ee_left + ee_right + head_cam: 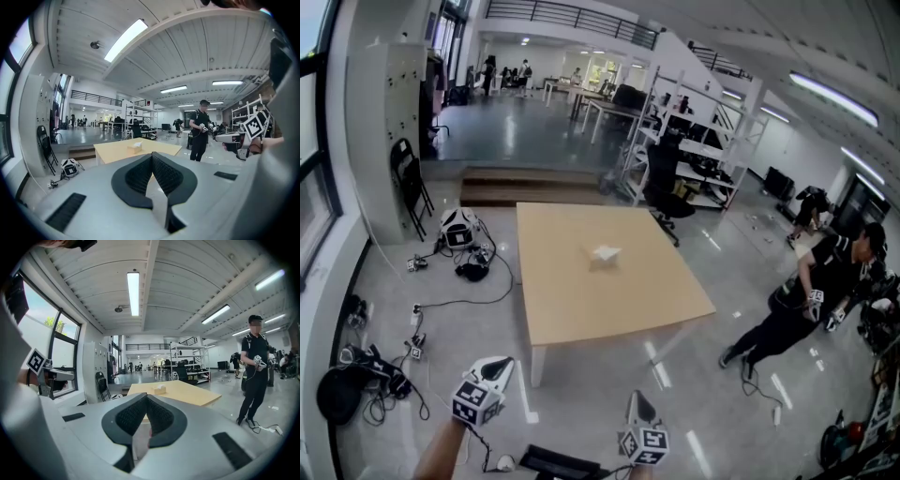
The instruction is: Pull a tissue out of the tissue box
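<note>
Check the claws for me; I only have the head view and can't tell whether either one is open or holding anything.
Observer: In the left gripper view, the left claw is shut, with nothing between its jaws.
Operator: And the right one?
Observer: The right gripper view shows the right claw shut and empty too.
Operator: Is a tissue sticking up from the box?
Observer: Yes. In the right gripper view, a white tissue stands out of the top of the tan tissue box on the table, well ahead of both claws.

No legible text or labels anywhere.
</note>
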Available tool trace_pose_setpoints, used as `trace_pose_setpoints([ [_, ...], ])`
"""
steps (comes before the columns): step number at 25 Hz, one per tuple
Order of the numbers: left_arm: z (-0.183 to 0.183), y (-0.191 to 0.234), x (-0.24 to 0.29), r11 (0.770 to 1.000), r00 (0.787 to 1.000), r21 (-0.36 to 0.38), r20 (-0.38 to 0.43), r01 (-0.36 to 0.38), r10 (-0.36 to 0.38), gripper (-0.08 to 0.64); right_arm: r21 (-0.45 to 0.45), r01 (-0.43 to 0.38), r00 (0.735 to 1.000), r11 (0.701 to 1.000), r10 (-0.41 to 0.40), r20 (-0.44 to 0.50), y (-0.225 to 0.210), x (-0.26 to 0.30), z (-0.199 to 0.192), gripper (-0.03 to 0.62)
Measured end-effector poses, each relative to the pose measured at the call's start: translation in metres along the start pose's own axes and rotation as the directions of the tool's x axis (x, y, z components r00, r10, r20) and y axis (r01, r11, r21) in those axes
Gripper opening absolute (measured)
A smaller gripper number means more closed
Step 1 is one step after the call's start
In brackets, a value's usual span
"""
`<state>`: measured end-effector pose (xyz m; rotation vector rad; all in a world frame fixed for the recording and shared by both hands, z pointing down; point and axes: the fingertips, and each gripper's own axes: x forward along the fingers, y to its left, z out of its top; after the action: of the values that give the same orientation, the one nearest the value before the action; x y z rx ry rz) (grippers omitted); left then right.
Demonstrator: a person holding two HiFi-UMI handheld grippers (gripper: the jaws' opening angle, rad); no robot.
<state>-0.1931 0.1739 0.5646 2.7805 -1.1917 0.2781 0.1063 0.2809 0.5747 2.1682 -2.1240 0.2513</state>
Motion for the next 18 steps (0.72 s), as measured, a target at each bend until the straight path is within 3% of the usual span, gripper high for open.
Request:
trace_pose_setpoints([
  [18,0.002,-0.034,0.037,0.999,1.000,0.014,-0.004,-0.029,0.029,0.006,0.014,-0.037,0.999,0.999,0.037,0.006,-0.050,0.013,-0.009,0.009],
])
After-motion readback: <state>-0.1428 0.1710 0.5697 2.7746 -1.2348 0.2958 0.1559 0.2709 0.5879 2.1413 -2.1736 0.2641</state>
